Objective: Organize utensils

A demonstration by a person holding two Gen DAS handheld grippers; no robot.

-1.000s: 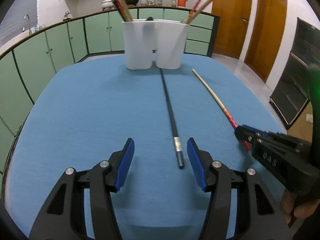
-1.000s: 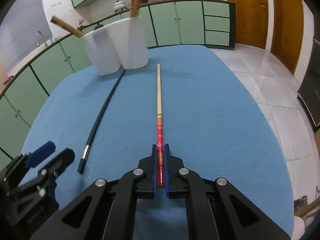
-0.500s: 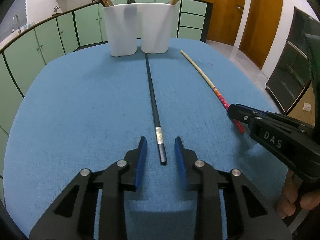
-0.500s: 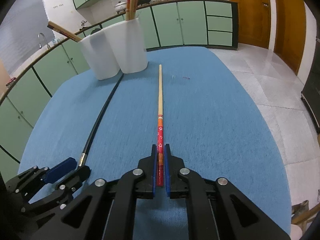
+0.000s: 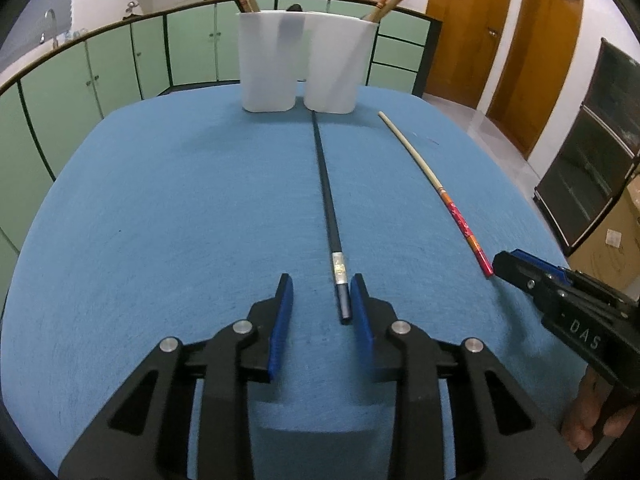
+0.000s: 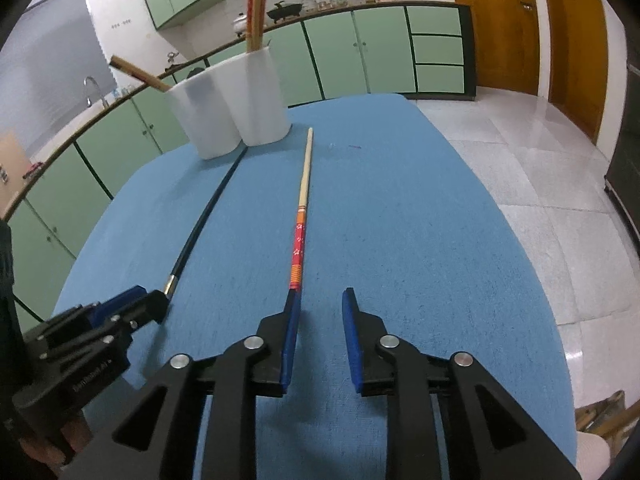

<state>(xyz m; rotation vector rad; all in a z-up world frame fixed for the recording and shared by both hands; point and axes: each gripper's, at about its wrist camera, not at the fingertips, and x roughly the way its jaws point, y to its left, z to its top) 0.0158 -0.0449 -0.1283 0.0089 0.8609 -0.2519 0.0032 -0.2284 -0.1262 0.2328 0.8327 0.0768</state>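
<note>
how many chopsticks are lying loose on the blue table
2: a black chopstick with a silver band between the left hand-held gripper's open fingers, and a red-handled wooden chopstick by the right hand-held gripper.

Two loose chopsticks, black (image 5: 328, 196) and red-and-tan (image 5: 434, 188); two white cups (image 5: 268, 68) (image 5: 340, 68); two hand-held grippers (image 5: 320, 300) (image 6: 320, 312).

A matt, felt-like blue table cloth (image 5: 160, 208) carries a glossy black chopstick (image 5: 326, 184) with a metal band, a pale wooden chopstick (image 6: 301, 204) lacquered red, and my smooth white plastic holder (image 5: 298, 68) near its far edge.
</note>
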